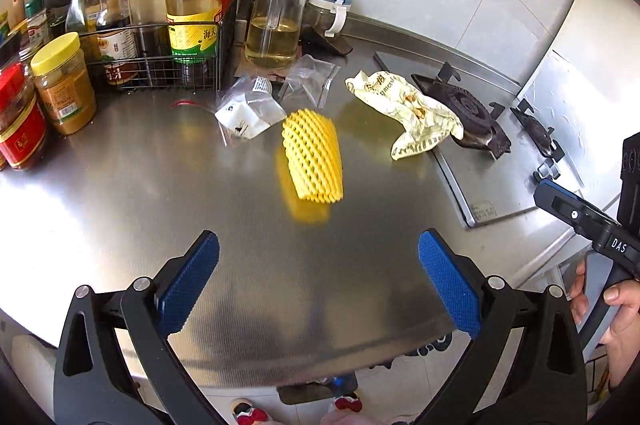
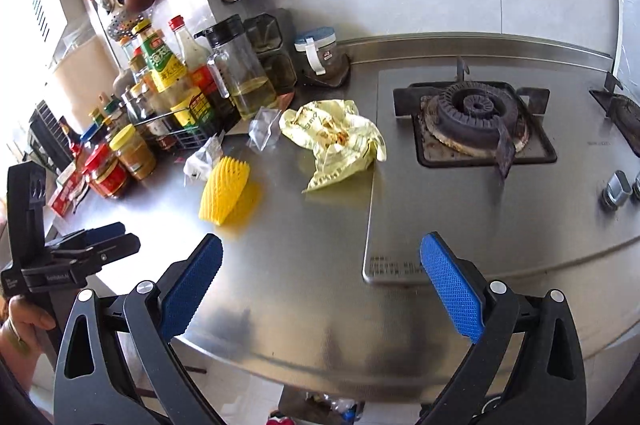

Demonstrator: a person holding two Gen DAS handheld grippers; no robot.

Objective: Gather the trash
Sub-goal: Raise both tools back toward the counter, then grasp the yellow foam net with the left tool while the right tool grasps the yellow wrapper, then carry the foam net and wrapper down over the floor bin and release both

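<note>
Ahead of the left gripper (image 1: 319, 285), between the lines of its two blue fingers (image 1: 188, 281) and well beyond their tips, the yellow foam net (image 1: 313, 156) lies on the steel counter (image 1: 120, 185) — those fingers stand wide apart, holding nothing. Past the net, two clear plastic bags (image 1: 276, 97) lie near a wire rack of bottles (image 1: 160, 57). The right gripper (image 2: 321, 287) is likewise spread and empty (its fingers hover over the counter edge); ahead of it lies the crumpled yellow wrapper (image 2: 340, 139) — beside the gas burner (image 2: 476, 117).
</note>
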